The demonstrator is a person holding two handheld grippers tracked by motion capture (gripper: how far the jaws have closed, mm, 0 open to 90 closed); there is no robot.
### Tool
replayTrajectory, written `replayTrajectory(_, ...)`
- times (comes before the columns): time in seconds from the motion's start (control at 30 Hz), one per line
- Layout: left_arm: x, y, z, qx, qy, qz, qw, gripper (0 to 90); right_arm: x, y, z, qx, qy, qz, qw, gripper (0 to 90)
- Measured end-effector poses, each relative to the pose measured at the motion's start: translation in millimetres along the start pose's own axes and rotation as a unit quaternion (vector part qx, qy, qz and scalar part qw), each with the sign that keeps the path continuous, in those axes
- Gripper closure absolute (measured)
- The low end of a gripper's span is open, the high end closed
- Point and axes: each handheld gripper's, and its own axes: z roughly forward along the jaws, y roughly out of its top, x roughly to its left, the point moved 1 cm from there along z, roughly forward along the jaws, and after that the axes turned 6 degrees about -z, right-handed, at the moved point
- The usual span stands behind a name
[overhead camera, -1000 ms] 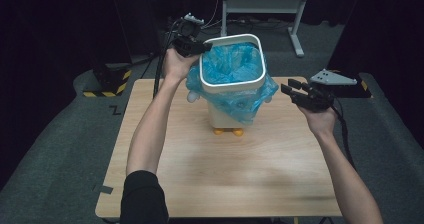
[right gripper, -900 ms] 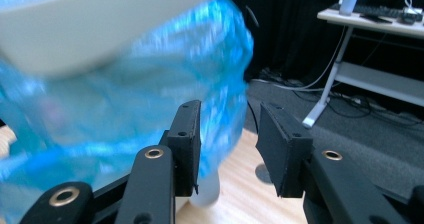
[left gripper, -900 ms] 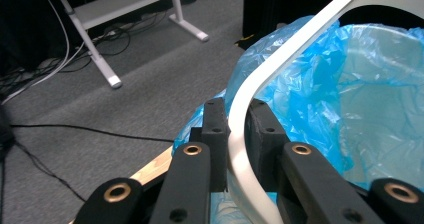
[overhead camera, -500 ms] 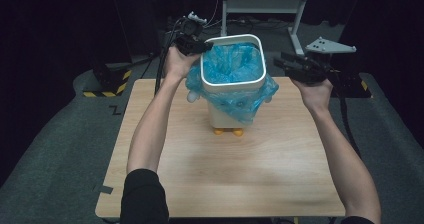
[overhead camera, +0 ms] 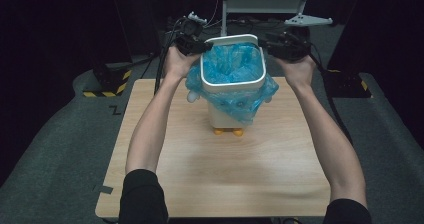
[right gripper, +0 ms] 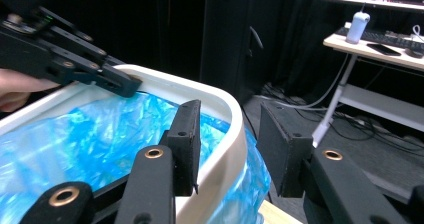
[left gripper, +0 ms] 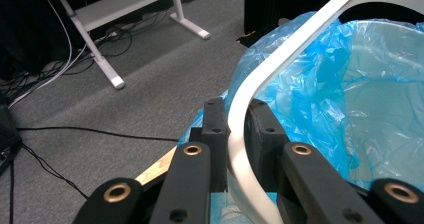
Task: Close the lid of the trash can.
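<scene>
**White rim ring on a lined bin, taken at two corners**

The small white plastic bin (overhead camera: 225, 116) stands near the far edge of the light wooden tabletop (overhead camera: 215, 179), about at the middle of that edge. A thin blue plastic bag (overhead camera: 235, 96) lines it and hangs over the outside. A white rounded-square plastic ring (overhead camera: 232, 81) sits on the top and holds the bag in place.

The left gripper (left gripper: 234, 134) has its jaws together on the ring at the far left corner, one jaw inside and one outside. The right gripper (right gripper: 227, 146) has its jaws apart around the ring at the far right corner; they do not yet press it.

The ring looks stiff, light and smooth, so it may slip if it is pinched weakly. The bag is soft and probably tears easily. The best hold seems to be on the ring itself, at two opposite places, so that it stays level.
</scene>
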Motion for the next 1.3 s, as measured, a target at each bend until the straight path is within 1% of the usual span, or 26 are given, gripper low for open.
replayTrajectory(0.03,-0.1,0.1,0.0,0.001,0.001,0.002,1.0000,80.1,0.3,1.4,4.1,0.004,-0.003,-0.004,1.0000,61.2)
replayTrajectory(0.13,-0.3,0.2,-0.2,0.002,0.001,0.003,1.0000,80.1,0.2,4.0,14.1,0.017,-0.007,-0.006,0.9998,62.3)
replayTrajectory(0.23,-0.7,0.3,-0.5,0.001,0.002,0.007,1.0000,80.1,-0.4,4.0,20.7,0.031,-0.005,-0.004,0.9995,64.6)
replayTrajectory(0.27,-0.9,0.4,-0.5,0.001,0.002,0.009,1.0000,80.1,-0.9,3.7,22.4,0.034,-0.006,-0.009,0.9993,65.7)
replayTrajectory(0.33,-1.6,0.4,-0.3,0.001,0.002,0.009,1.0000,80.0,-2.1,2.4,24.5,0.044,-0.009,-0.012,0.9989,68.7)
replayTrajectory(0.4,-2.3,0.7,0.1,0.001,0.004,0.012,0.9999,80.0,-3.2,1.5,25.0,0.048,-0.006,-0.007,0.9988,72.0)
replayTrajectory(0.47,-3.3,1.3,0.6,0.003,0.007,0.013,0.9999,79.8,-3.1,0.9,26.4,0.051,-0.006,-0.013,0.9986,75.5)
replayTrajectory(0.57,-4.4,2.4,0.9,0.002,0.008,0.015,0.9999,79.6,-1.0,-0.2,28.7,0.061,-0.019,-0.021,0.9978,77.7)
replayTrajectory(0.63,-4.8,2.7,0.9,0.000,0.009,0.016,0.9998,79.3,-1.1,-1.2,29.9,0.065,-0.022,-0.021,0.9974,79.1)
replayTrajectory(0.73,-5.0,2.8,1.1,-0.003,0.007,0.013,0.9999,78.9,-1.1,-1.8,30.6,0.068,-0.027,-0.019,0.9972,80.8)
replayTrajectory(0.93,-5.7,-0.5,-0.1,-0.017,0.004,0.006,0.9998,77.5,-0.3,-1.9,31.9,0.069,-0.037,-0.021,0.9967,82.8)
replayTrajectory(1.03,-7.1,-2.5,-2.8,-0.026,0.007,0.005,0.9996,75.8,0.2,-1.9,32.2,0.070,-0.041,-0.023,0.9964,83.2)
replayTrajectory(1.07,-7.3,-2.9,-4.5,-0.029,0.006,0.004,0.9995,73.7,0.3,-2.0,32.3,0.071,-0.044,-0.023,0.9963,83.3)
replayTrajectory(1.13,-8.8,-4.0,-6.9,-0.033,0.006,0.004,0.9994,72.3,-0.2,-2.1,32.3,0.071,-0.042,-0.020,0.9964,83.3)
replayTrajectory(1.2,-10.2,-5.2,-8.5,-0.036,0.012,0.008,0.9993,72.4,0.5,-1.7,32.8,0.070,-0.043,-0.020,0.9964,83.2)
replayTrajectory(1.3,-10.8,-7.9,-9.7,-0.040,0.012,0.003,0.9991,72.1,1.2,-1.4,32.7,0.069,-0.041,-0.020,0.9965,83.2)
